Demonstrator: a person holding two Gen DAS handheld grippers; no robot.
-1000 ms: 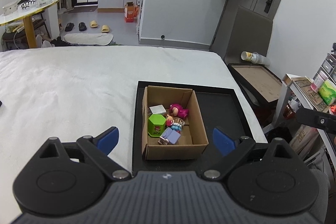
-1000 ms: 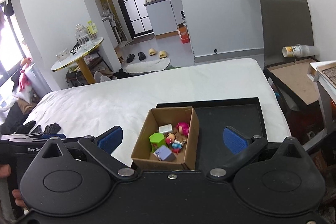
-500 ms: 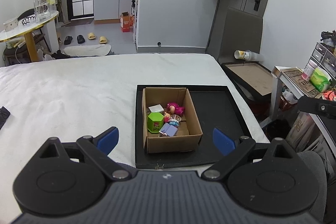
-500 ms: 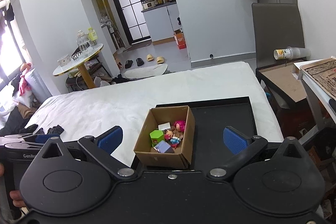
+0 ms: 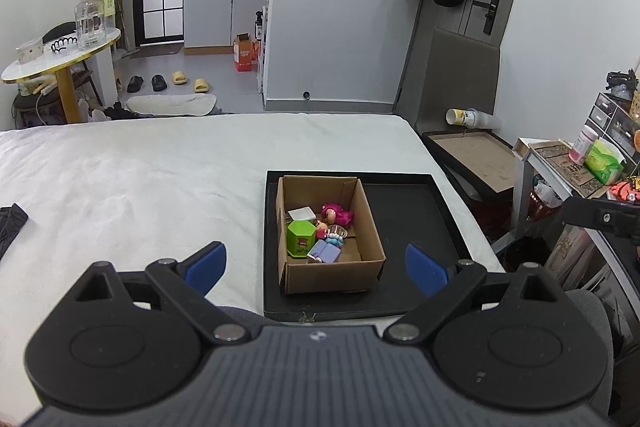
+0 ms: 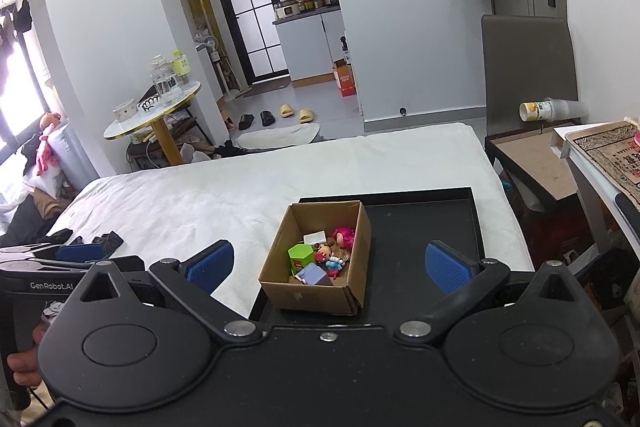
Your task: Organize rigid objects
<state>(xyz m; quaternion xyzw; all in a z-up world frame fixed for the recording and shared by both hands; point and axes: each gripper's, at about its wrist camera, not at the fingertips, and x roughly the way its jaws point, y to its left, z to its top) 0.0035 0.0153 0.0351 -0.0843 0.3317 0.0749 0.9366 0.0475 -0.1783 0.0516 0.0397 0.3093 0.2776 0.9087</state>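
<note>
Left gripper and right gripper: both spread wide, holding nothing, well short of the goods. Cardboard box sits in the left half of a black tray at the bed's near right corner; the toys, green box included, lie inside. Round table stands beyond the bed's far left corner, and slippers lie on the floor.
</note>
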